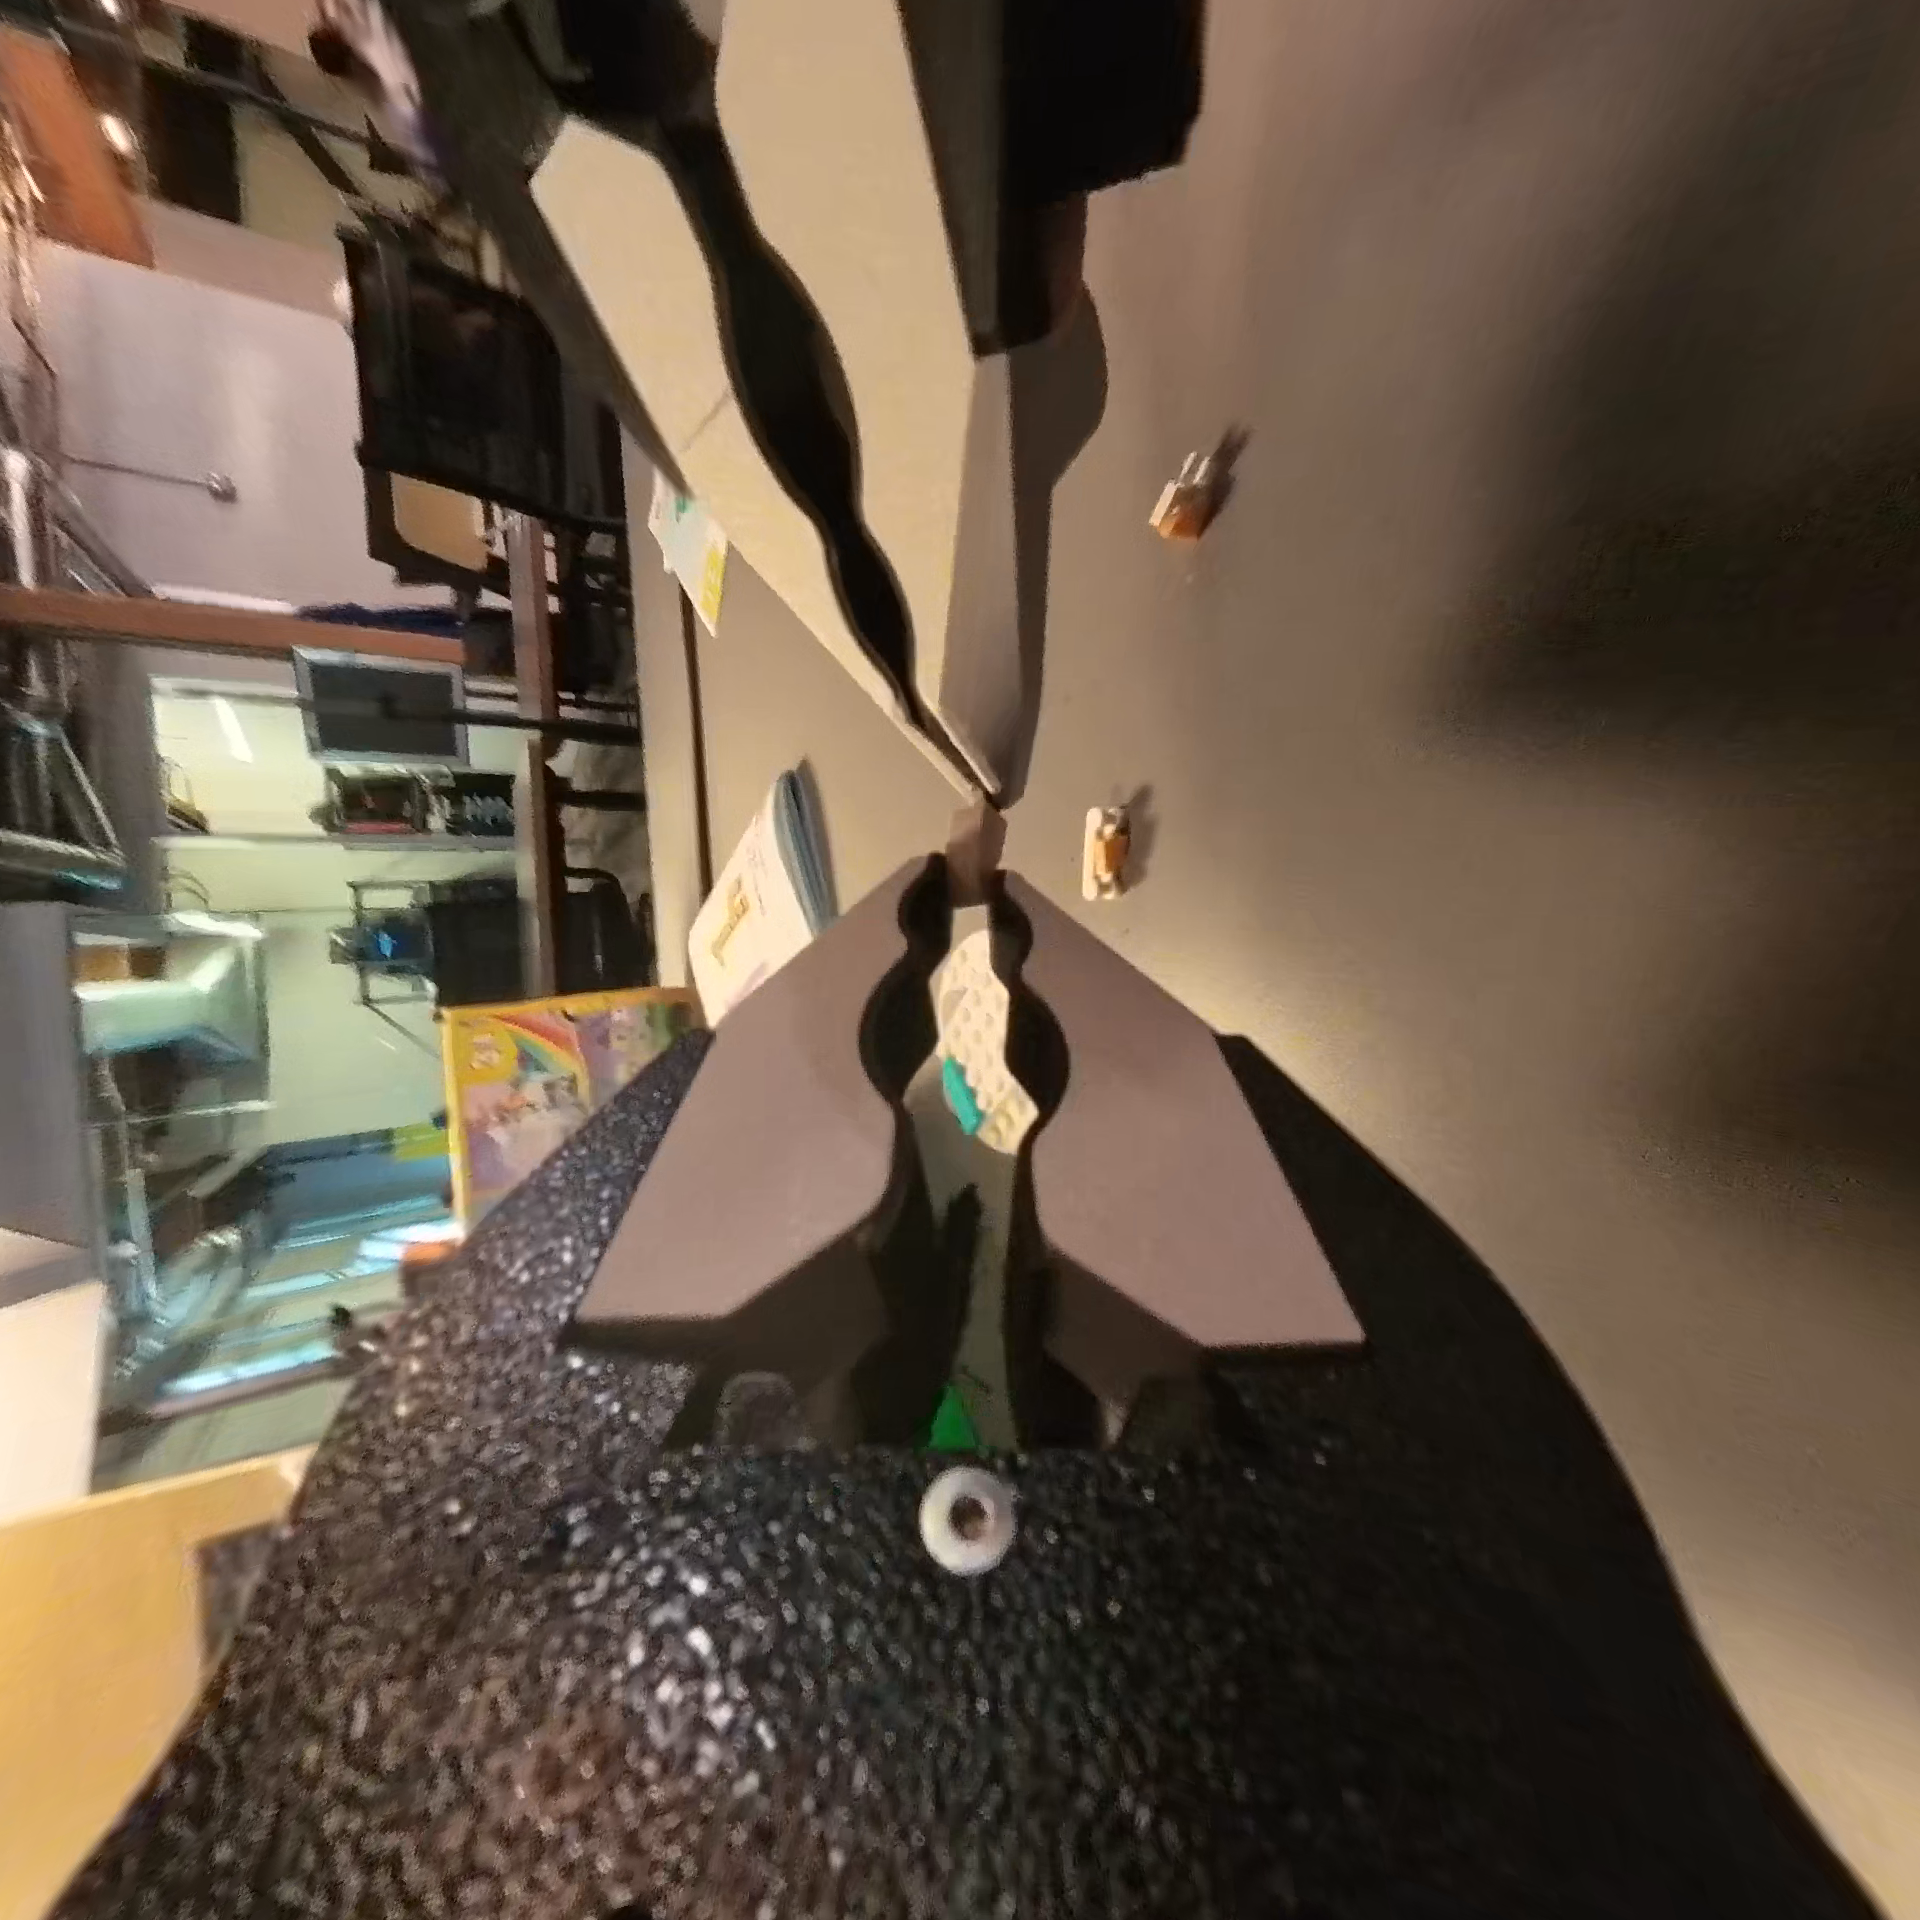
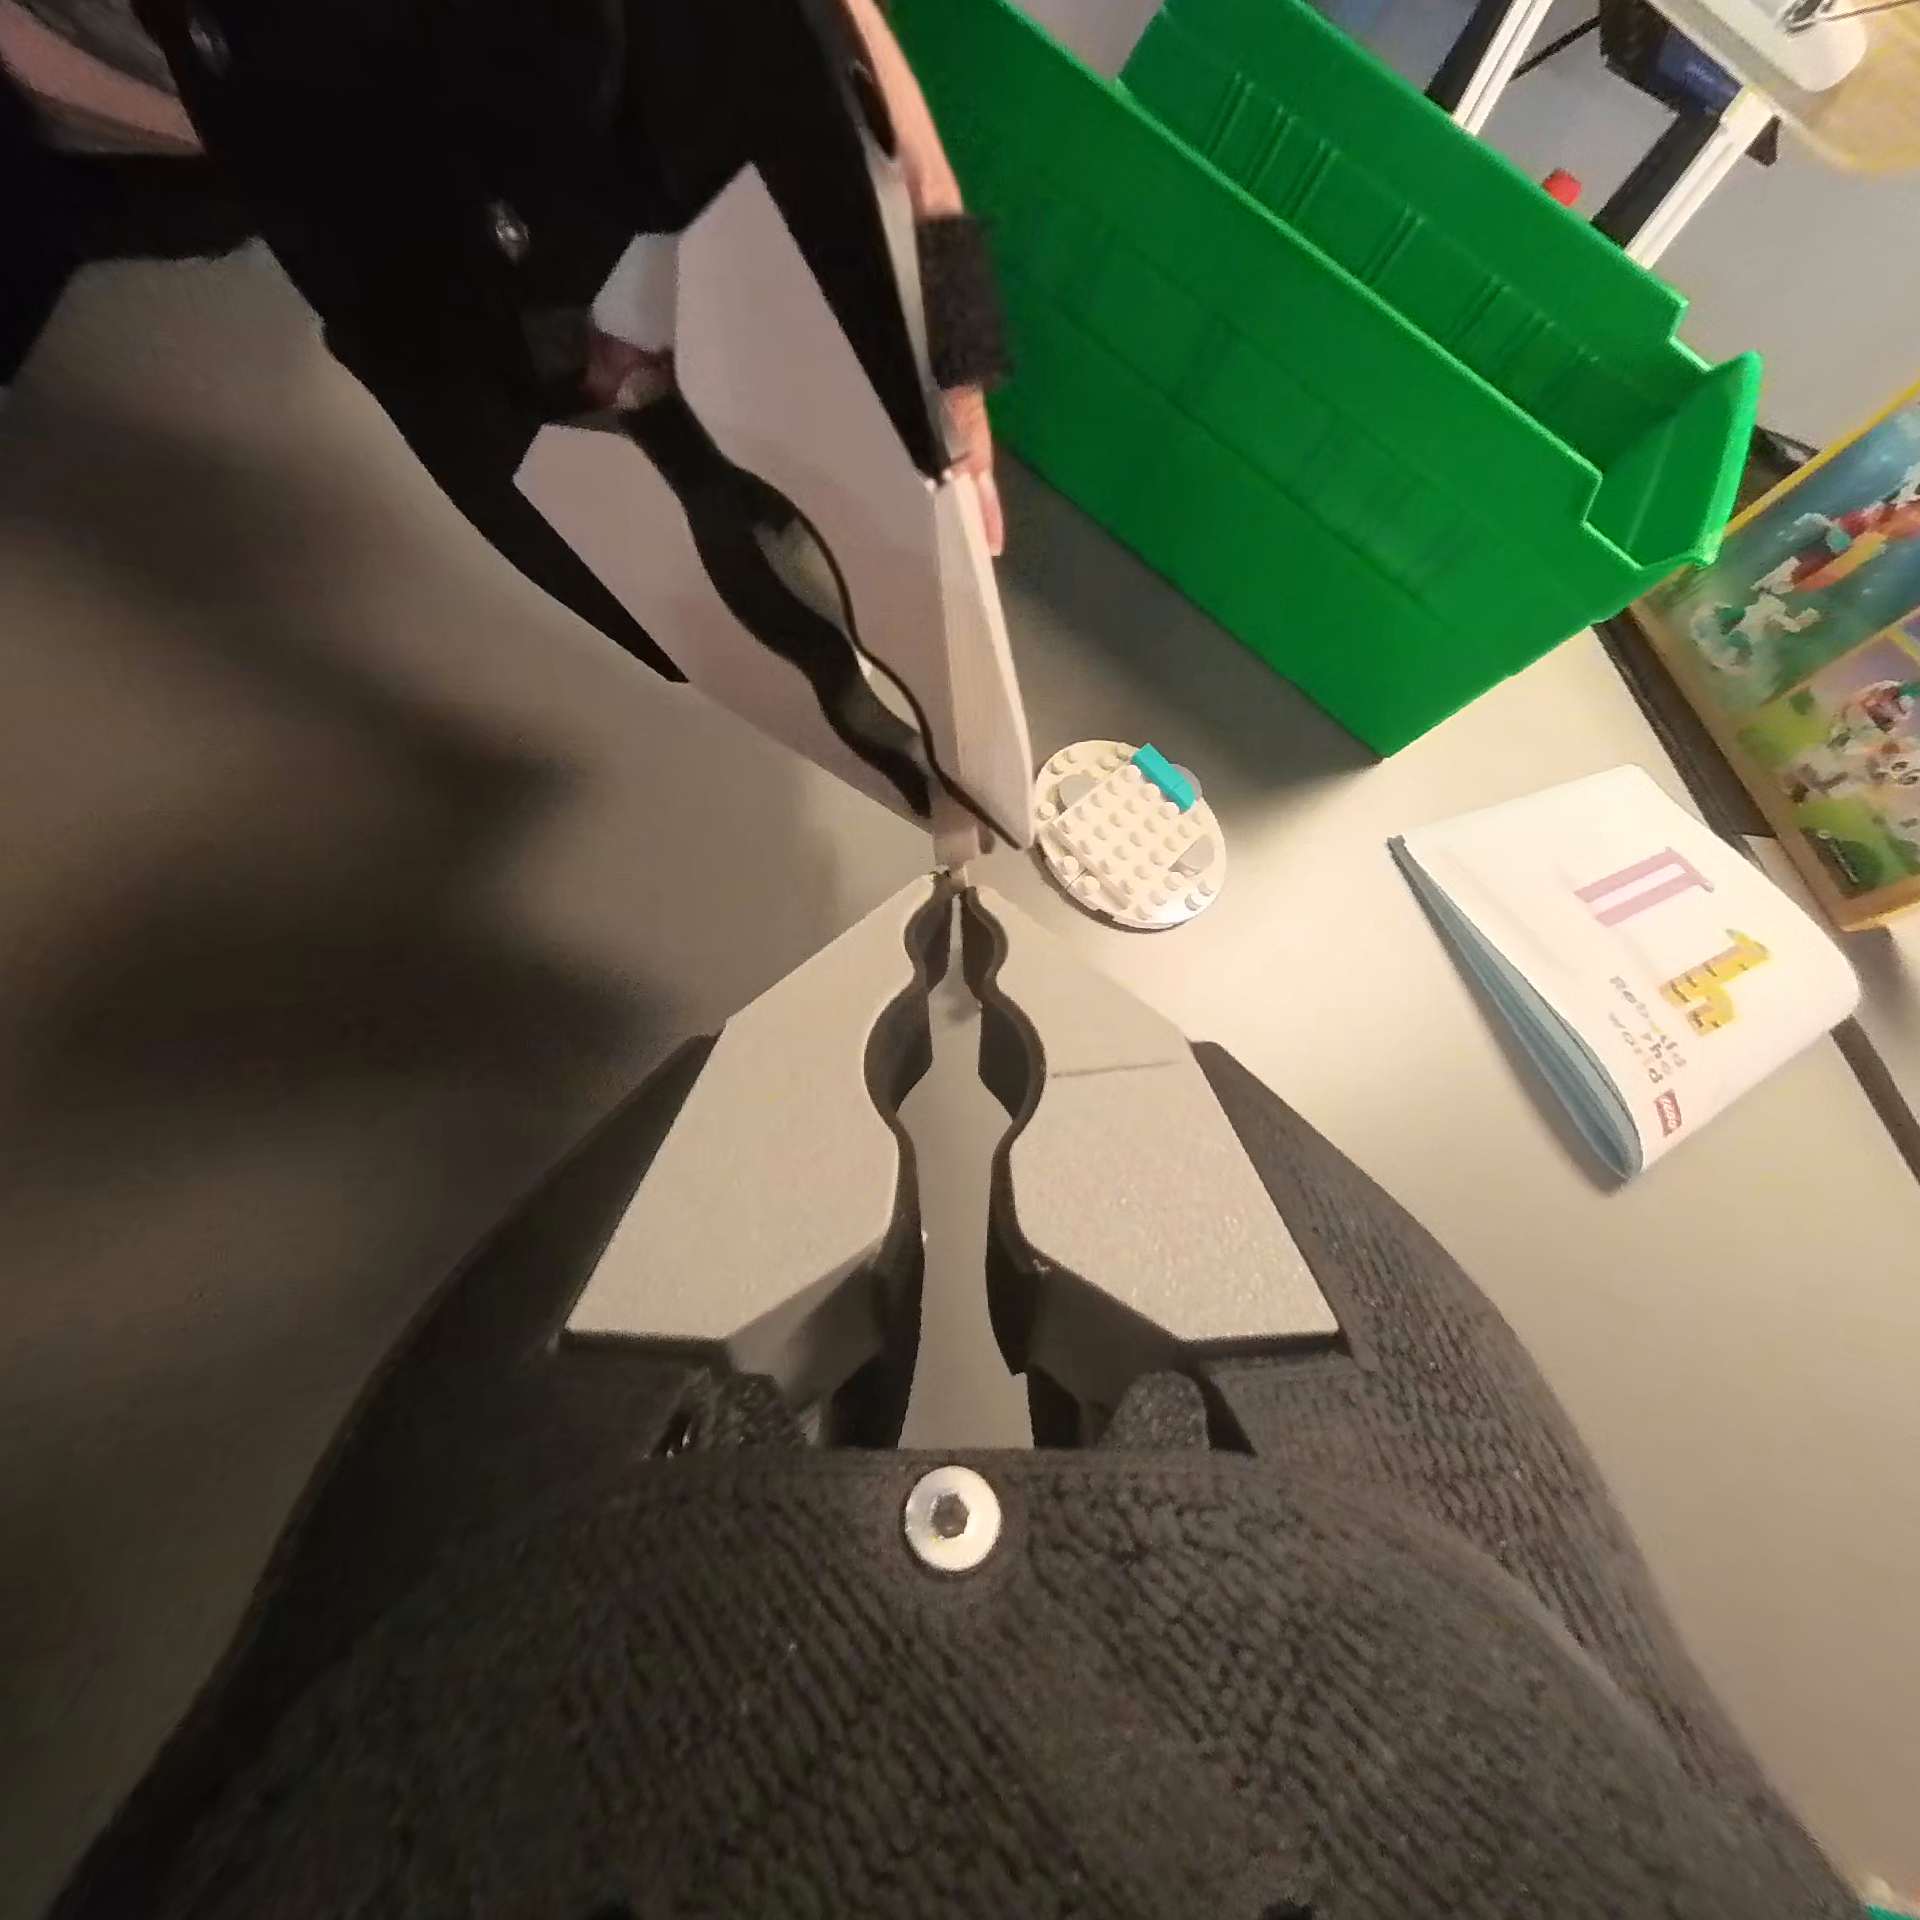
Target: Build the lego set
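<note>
I see my left gripper (image 1: 975,896) pinching a small grey piece (image 1: 982,847) at its very tips, above the table (image 2: 1351,1195). My right gripper (image 2: 952,902) is pressed together, tips meeting that piece's far end. The round white studded plate (image 2: 1127,842) with one teal brick (image 2: 1162,774) lies just beside them; two small tan pieces (image 1: 1107,852) lie loose.

Matt grey table (image 2: 1351,1351), glossy green plastic bin (image 2: 1299,395), studded white plastic round plate (image 2: 1132,847), paper booklet (image 2: 1662,966)
</note>
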The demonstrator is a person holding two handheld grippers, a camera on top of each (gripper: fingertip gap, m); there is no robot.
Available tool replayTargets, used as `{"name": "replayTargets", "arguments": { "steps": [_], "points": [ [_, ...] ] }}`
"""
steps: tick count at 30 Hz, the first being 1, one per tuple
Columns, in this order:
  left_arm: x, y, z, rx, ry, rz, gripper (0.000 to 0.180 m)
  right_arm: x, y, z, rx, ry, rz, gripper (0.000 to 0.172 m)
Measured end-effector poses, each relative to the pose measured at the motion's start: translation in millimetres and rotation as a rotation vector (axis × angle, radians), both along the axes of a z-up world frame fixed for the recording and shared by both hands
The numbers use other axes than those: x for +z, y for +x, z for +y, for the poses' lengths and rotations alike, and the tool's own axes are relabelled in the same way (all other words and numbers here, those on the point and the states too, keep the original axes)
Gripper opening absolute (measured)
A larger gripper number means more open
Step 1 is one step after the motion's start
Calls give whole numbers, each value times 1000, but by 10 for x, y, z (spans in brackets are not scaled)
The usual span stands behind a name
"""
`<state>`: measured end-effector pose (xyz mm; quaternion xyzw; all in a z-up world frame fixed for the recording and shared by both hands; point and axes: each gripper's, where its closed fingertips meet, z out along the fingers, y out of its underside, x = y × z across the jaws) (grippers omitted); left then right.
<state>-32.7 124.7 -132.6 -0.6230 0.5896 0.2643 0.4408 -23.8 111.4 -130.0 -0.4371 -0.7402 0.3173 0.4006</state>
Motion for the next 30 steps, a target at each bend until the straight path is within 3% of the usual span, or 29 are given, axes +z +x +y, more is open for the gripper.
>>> {"name": "replayTargets", "arguments": {
  "steps": [3,6,8,13,21,30],
  "points": [
    [1,-110,65,150,-75,-132,3,62,-65,141,-89,117,64,0],
    [-42,-160,96,262,-189,-284,3,42,-126,241,-157,349,76,25],
    [-42,-138,103,276,-225,-345,2,2,-170,198,-149,437,65,28],
    [-31,-123,113,292,-241,-401,2,34,-207,260,-208,601,67,5],
    [134,-127,172,314,-174,-554,1,198,-219,338,-341,560,100,3],
    [92,-118,176,342,-182,-759,1,77,-231,340,-266,871,17,2]
  ]
}}
